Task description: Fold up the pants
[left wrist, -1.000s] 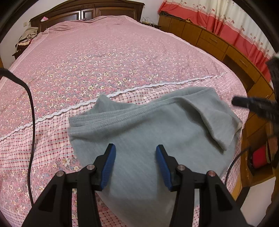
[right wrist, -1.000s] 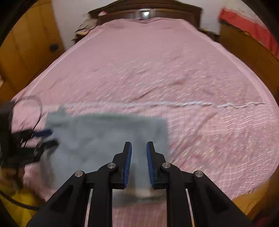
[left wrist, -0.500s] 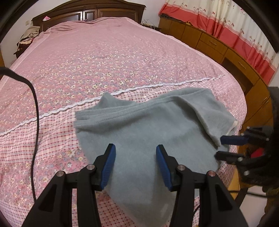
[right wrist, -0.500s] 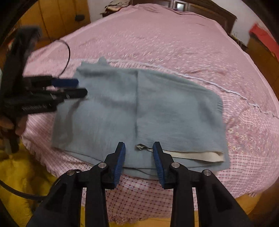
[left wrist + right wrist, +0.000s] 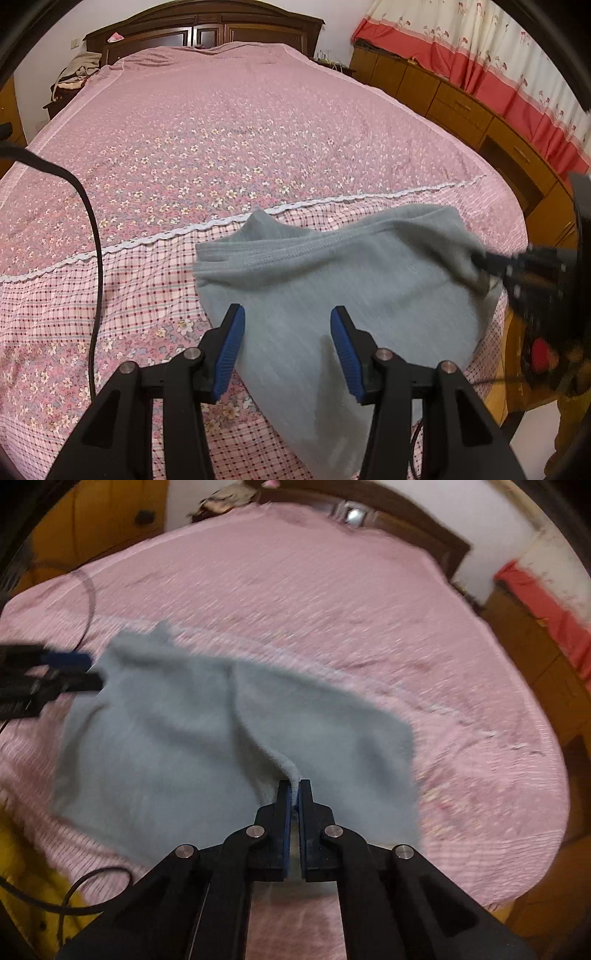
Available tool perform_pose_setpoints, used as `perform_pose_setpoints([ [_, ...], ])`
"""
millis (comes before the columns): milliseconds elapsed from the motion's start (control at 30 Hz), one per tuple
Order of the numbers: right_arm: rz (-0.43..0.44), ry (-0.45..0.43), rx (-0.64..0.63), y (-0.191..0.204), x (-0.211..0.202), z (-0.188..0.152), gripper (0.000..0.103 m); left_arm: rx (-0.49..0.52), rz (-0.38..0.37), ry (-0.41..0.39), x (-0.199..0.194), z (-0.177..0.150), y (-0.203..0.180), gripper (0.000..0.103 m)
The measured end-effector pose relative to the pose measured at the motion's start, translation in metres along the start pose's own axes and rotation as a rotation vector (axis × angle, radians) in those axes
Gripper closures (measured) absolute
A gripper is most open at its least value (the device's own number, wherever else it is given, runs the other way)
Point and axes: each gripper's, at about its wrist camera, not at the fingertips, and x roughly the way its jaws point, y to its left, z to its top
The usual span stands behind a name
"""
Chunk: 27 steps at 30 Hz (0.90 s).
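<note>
Grey pants (image 5: 332, 280), folded into a wide pad, lie on the checked strip of the bed near its front edge. My left gripper (image 5: 287, 326) hangs open just above their near left part, with nothing pinched between the blue pads. In the right wrist view my right gripper (image 5: 294, 792) is shut on a raised ridge of the pants (image 5: 177, 738) at their near edge, and the cloth pulls up into a crease. From the left wrist view the right gripper (image 5: 484, 264) shows at the pants' right side. The left gripper (image 5: 79, 672) shows at the pants' far left corner.
The bed (image 5: 229, 122) has a pink flowered sheet and a dark wooden headboard (image 5: 207, 26). Wooden cabinets (image 5: 461, 107) and a red and white curtain (image 5: 498, 55) run along the right. A black cable (image 5: 94, 236) crosses the sheet on the left. Something yellow (image 5: 26, 878) lies below the bed's edge.
My right gripper came in to the pants' near edge, opened a little, then shut on the cloth and drew up a ridge. The left gripper stayed open over the pants.
</note>
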Motion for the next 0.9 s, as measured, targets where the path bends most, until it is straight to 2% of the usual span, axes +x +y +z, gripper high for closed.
perform_pose_setpoints([
  [133, -0.041, -0.025, 0.058, -0.025, 0.015, 0.016, 0.099, 0.015, 0.004, 0.012, 0.006, 0.003, -0.005, 0.052],
  [333, -0.052, 0.007, 0.086, -0.043, 0.055, 0.028, 0.099, 0.026, -0.003, 0.013, 0.014, 0.007, -0.011, 0.052],
  [433, -0.044, 0.019, 0.146, -0.051, 0.069, 0.03, 0.096, 0.029, 0.004, 0.014, 0.014, 0.007, -0.008, 0.052],
  [500, -0.034, 0.008, 0.196, -0.061, 0.067, 0.032, 0.095, 0.026, 0.009, 0.014, 0.015, 0.007, -0.004, 0.052],
  [600, -0.091, -0.01, 0.247, -0.075, 0.057, 0.031, 0.086, 0.013, 0.011, 0.006, 0.015, 0.008, 0.001, 0.052],
  [667, -0.102, -0.02, 0.272, -0.084, 0.045, 0.029, 0.086, 0.008, 0.009, -0.003, 0.013, 0.008, 0.003, 0.052],
  [733, -0.053, -0.033, 0.292, -0.086, 0.031, 0.025, 0.086, 0.001, 0.002, -0.02, 0.01, 0.009, 0.005, 0.052],
  [900, 0.206, -0.011, 0.298, -0.073, 0.02, 0.02, 0.084, -0.022, -0.025, -0.034, 0.01, 0.013, 0.005, 0.052],
])
